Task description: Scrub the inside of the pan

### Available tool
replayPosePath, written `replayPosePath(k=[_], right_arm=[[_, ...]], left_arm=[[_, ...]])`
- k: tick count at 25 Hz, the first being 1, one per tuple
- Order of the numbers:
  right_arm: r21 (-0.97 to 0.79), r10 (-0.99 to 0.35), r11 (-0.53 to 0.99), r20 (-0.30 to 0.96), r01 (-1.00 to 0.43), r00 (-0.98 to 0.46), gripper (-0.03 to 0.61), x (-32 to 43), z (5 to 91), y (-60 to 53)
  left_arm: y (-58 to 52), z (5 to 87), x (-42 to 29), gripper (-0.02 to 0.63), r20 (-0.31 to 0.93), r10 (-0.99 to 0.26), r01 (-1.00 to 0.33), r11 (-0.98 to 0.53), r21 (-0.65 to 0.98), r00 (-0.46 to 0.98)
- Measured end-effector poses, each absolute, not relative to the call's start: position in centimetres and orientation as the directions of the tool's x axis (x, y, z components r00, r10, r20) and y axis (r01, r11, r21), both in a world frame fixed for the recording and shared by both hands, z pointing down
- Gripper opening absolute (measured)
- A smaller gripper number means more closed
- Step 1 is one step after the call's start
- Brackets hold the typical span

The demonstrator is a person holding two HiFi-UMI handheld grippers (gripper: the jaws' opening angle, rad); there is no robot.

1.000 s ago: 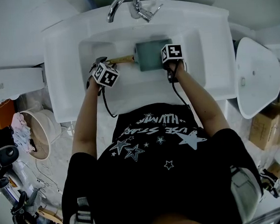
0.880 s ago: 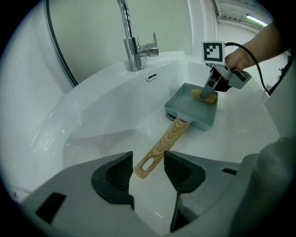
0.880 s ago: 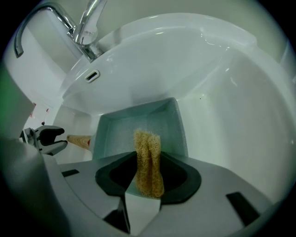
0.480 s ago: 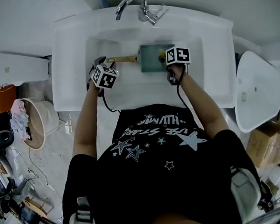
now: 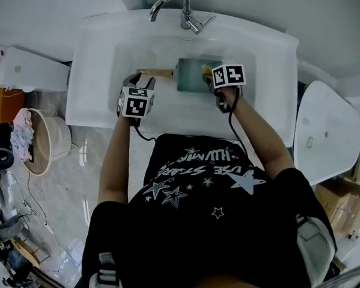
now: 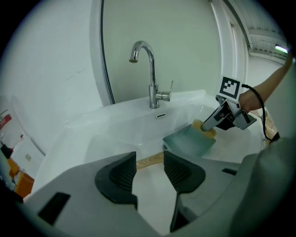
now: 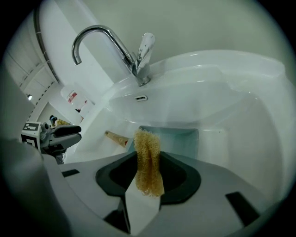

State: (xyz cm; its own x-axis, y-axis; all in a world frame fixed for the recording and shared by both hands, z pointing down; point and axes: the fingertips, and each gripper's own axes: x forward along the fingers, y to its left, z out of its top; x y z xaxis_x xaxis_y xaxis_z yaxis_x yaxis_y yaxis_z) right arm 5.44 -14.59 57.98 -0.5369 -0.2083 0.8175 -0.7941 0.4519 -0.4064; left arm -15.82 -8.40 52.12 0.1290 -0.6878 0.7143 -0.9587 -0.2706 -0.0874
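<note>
A square teal pan [image 5: 191, 76] [image 6: 189, 141] [image 7: 182, 139] with a wooden handle [image 5: 155, 73] [image 6: 150, 163] [image 7: 115, 137] lies in the white sink [image 5: 92, 67]. My left gripper [image 5: 142, 83] [image 6: 150, 156] hovers above the handle's end with its jaws apart. The handle shows through the gap, farther down, and nothing is gripped. My right gripper [image 5: 212, 77] [image 7: 148, 159] is shut on a yellow mesh scrubber [image 7: 148, 162] [image 6: 205, 128]. It hangs over the pan's right edge.
A chrome tap [image 5: 179, 5] [image 7: 134, 55] stands at the sink's back. A white toilet lid [image 5: 324, 133] is on the right. A round basket [image 5: 44, 141] and a white cabinet top [image 5: 31, 70] are on the left. A cardboard box [image 5: 351, 203] sits lower right.
Both grippers have lifted up out of the basin, and the left one has rolled. The scrubber has come up off the pan's floor. The pan has stayed in the sink.
</note>
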Motion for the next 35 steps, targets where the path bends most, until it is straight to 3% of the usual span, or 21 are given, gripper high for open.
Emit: replayPosePath(k=[4,13,22,35], right_arm=[[-0.423,-0.211,0.465,0.800,-0.778,-0.561,0.150,6.4,56.9,-13.9],[-0.452,-0.213,0.582,0.717,-0.676,-0.663,0.144,6.6,53.4,-12.0],[-0.469,-0.196,0.628,0.677,-0.621,-0.709,0.144,8.2,51.5,-9.3],[-0.441,-0.200,0.704,0.629,-0.557,-0.751,0.141,14.1,48.8,-4.0]], left_arm=[[-6.6,50.2,-14.0,0.188,0.705,-0.699,-0.971,-0.228,-0.066,0.116],[-4.4,48.6,-10.6,0.049,0.635,-0.764,-0.990,-0.142,0.007,0.113],[-1.7,47.8,-7.8,0.012,0.614,-0.785,-0.995,-0.103,-0.002,0.080],[3.6,47.6,0.0,0.008,0.592,-0.804,-0.997,-0.077,-0.017,0.052]])
